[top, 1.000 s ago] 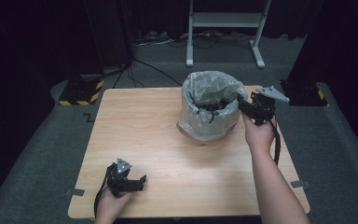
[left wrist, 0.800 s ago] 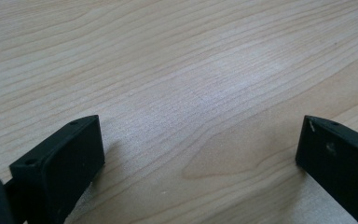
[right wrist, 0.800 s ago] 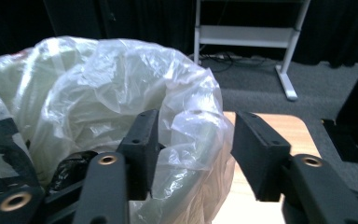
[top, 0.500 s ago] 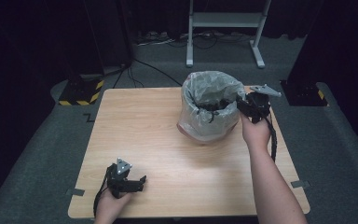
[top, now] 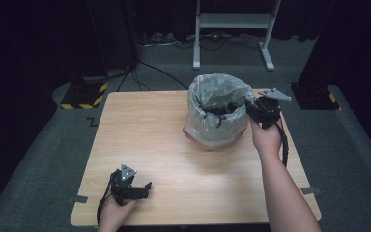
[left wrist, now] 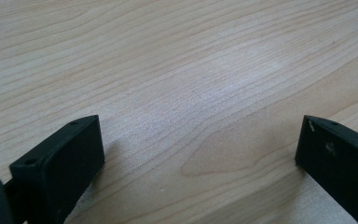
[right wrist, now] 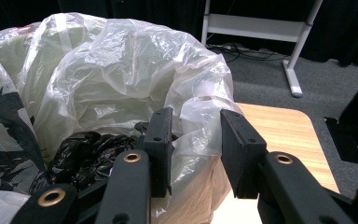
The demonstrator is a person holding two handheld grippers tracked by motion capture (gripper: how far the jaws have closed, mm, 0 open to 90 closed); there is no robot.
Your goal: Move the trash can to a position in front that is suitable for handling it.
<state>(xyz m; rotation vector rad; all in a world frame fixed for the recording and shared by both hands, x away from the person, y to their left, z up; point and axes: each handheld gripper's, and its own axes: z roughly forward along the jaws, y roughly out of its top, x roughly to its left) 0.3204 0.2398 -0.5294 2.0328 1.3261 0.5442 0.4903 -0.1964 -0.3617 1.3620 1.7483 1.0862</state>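
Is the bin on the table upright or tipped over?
Upright. The bin stands on the table with its mouth up, its clear liner bag folded over the rim.

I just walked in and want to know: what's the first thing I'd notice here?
The bin with its crinkly clear bag, far right on the wooden table. The right claw straddles the bag's rim, its jaws having just been closing. The left claw rests open near the front-left edge.
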